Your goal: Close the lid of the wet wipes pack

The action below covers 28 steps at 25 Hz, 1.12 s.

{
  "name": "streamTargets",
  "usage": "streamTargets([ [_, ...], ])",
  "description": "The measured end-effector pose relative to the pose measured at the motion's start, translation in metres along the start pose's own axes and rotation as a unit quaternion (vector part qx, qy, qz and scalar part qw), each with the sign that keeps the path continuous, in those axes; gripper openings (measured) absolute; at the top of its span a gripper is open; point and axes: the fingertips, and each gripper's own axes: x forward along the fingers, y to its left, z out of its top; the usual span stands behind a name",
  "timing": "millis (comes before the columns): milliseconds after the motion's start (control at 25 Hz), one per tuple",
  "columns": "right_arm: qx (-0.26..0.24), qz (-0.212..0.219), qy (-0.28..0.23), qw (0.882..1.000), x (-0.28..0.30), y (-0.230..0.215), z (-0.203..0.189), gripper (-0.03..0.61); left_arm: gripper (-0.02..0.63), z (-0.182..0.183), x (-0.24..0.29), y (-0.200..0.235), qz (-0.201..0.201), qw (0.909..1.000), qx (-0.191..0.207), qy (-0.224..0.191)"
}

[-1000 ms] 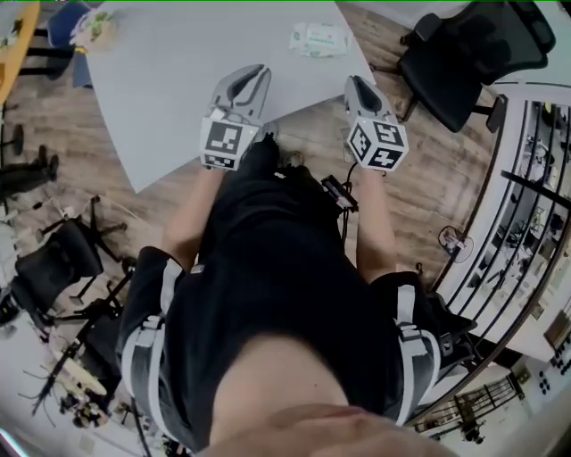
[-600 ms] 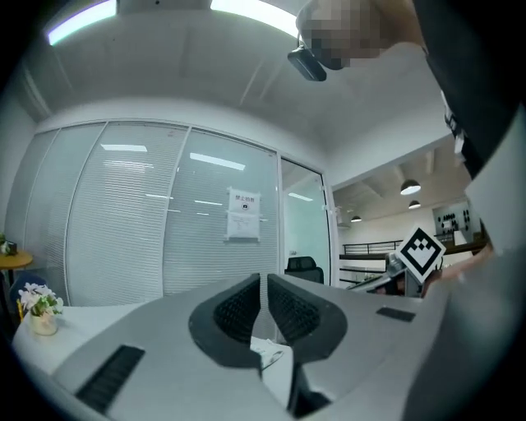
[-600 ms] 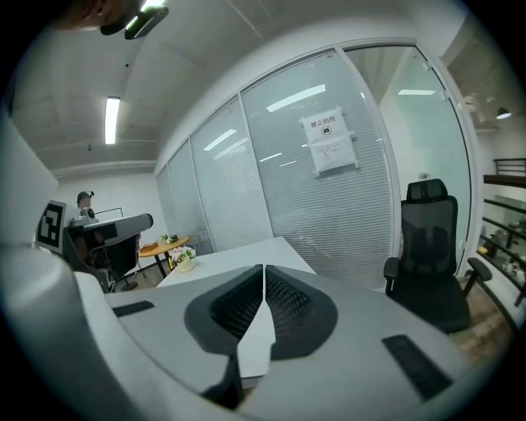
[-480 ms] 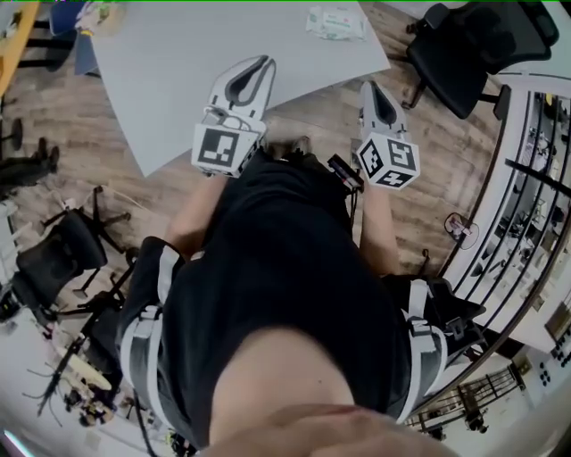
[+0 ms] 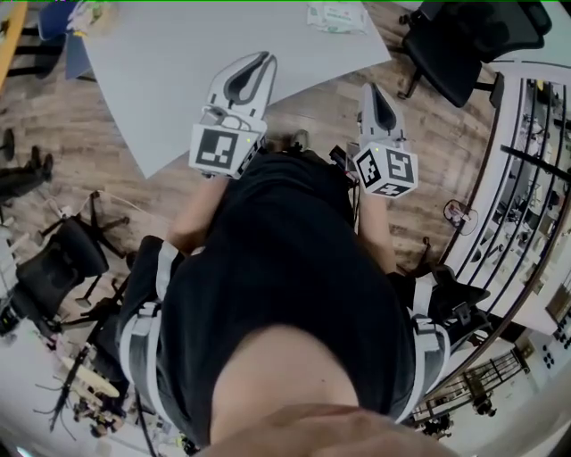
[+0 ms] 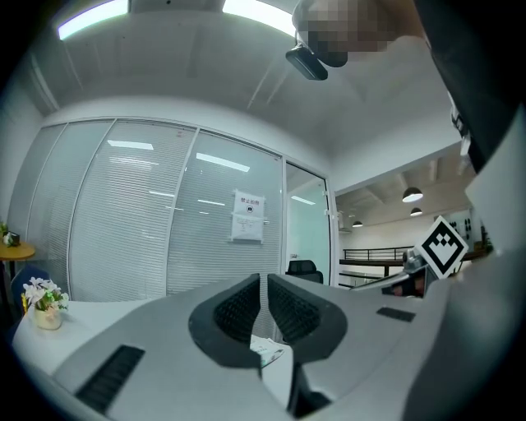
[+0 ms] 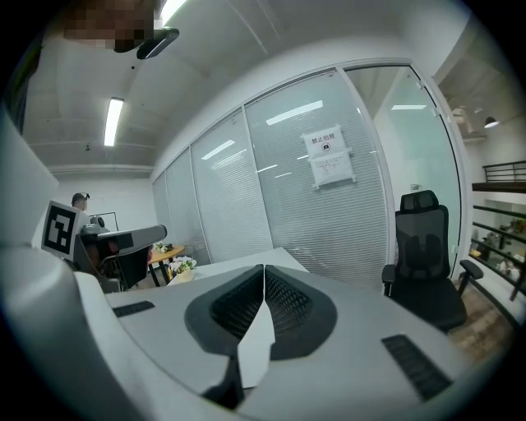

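Note:
The wet wipes pack [image 5: 337,16], white with green print, lies at the far edge of the grey table [image 5: 169,80], at the top of the head view; its lid is too small to read. A sliver of the pack [image 6: 268,350] shows low between the left jaws. My left gripper [image 5: 265,57] hangs over the table's near part, shut and holding nothing. Its jaws [image 6: 263,279] point level toward the glass wall. My right gripper [image 5: 369,87] is just off the table's near corner, well short of the pack. It is shut [image 7: 264,270] with nothing in it.
A black office chair [image 5: 464,40] stands right of the table, also in the right gripper view [image 7: 423,251]. A small flower pot [image 5: 92,16] sits at the table's far left corner. Another chair [image 5: 58,263] and cables lie on the wooden floor at left. Railings run at right.
Both grippers have risen and moved forward toward the table. The right jaws have closed. The wipes pack has slid toward the top edge of the head view.

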Motion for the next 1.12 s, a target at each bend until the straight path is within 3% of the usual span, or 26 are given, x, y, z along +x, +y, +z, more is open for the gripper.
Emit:
streamTargets([
  [1120, -0.017, 0.017, 0.004, 1.0, 0.02, 0.019, 0.005, 0.021, 0.046, 0.002, 0.007, 0.015, -0.002, 1.0, -0.003, -0.004],
])
